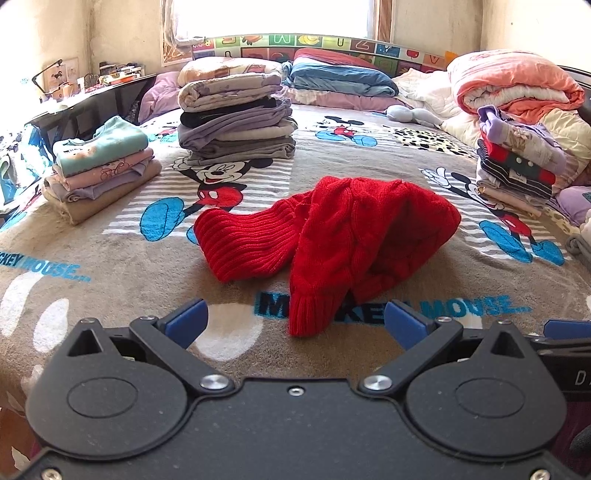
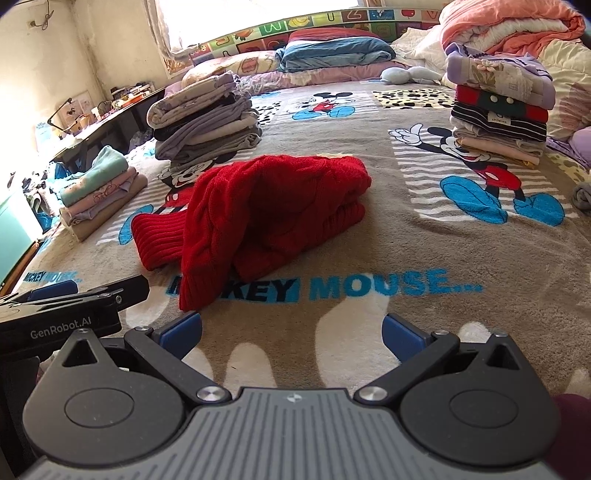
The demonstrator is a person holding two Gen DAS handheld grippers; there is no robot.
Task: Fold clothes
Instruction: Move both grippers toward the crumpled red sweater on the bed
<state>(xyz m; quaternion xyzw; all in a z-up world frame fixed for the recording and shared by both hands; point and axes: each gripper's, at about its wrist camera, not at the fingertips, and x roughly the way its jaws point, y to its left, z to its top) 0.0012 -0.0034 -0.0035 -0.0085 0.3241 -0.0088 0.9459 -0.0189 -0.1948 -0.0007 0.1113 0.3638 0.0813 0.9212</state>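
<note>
Red cable-knit sweater point(image 1: 354, 236) lies loosely bunched mid-bed, ribbed sleeve trailing left

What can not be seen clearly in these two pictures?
- Red cable-knit sweater: its underside and far sleeve, hidden by its own folds, both views.
- Blue printed blanket lettering: partly covered by the sweater cuff.
- Small items on the dark side table: too small, overexposed.

Blown-out daylight from the window point(image 1: 273, 14) behind; sharp centre, fisheye bending and darkening the edges.
</note>
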